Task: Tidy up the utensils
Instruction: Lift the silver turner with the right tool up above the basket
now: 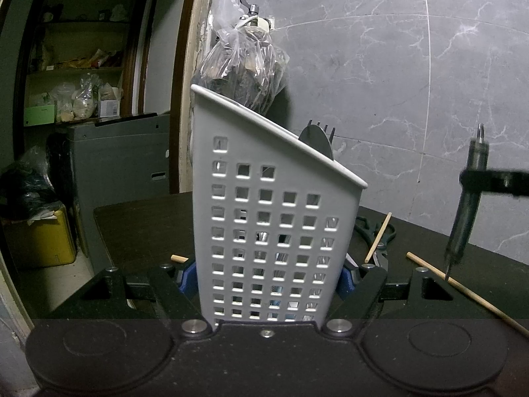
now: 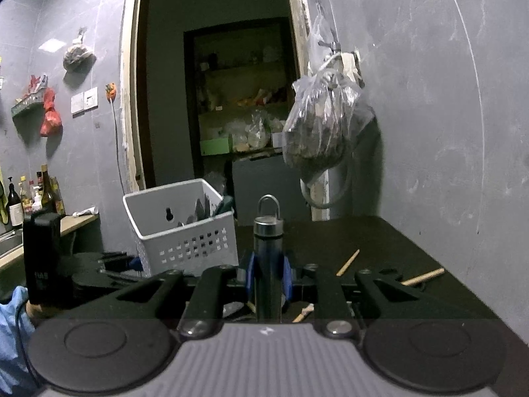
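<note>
White perforated caddy [image 1: 274, 231] clamped in left hand-held gripper [image 1: 269, 281], holding fork [image 1: 325, 130] and spoon [image 1: 315, 144]; right hand-held gripper [image 2: 268, 278] clamped on dark tool [image 2: 268, 241].

One white perforated utensil caddy [image 1: 274, 231] stands on one dark table [image 1: 139, 231]. Inside it show one fork [image 1: 325, 129] and one dark spoon-like head [image 1: 315, 144]; anything else in there is too hidden to count. Three wooden chopsticks [image 1: 378, 236] lie on the table, beside one pair of scissors [image 1: 383, 244]. One slim dark metal tool with a ring cap [image 2: 268, 231] is in view. One plastic bag [image 1: 241, 63] hangs on the wall.
</note>
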Demonstrator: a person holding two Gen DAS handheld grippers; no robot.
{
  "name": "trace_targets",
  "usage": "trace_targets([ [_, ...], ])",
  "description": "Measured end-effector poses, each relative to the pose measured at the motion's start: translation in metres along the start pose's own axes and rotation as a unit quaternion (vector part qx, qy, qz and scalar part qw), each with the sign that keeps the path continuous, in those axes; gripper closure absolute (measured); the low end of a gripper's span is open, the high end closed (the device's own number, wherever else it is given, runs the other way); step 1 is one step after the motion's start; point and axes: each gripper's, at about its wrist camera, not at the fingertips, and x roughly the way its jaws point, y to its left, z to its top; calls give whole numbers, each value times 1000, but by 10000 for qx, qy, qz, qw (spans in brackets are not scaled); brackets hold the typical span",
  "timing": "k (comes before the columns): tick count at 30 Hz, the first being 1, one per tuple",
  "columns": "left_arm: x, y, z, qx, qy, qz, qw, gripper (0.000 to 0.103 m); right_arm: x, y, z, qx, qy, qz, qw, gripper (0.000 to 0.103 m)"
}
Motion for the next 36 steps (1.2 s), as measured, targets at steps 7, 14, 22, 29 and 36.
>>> trace_targets([
  [7,0,0,0,-1,1,4,10000,26,-7,12,26,-197,-700,85,9973,83],
  [14,0,0,0,1,2,1,10000,26,-3,37,60,-504,-1662,32,9848,83],
  [22,0,0,0,2,0,6,10000,26,13,58,86,-532,-2208,421,9730,83],
  [29,0,0,0,4,-3,3,10000,26,43,83,90,-757,-2196,712,9700,83],
  [36,0,0,0,5,1,3,10000,26,64,95,84,-727,-2002,893,9730,83],
])
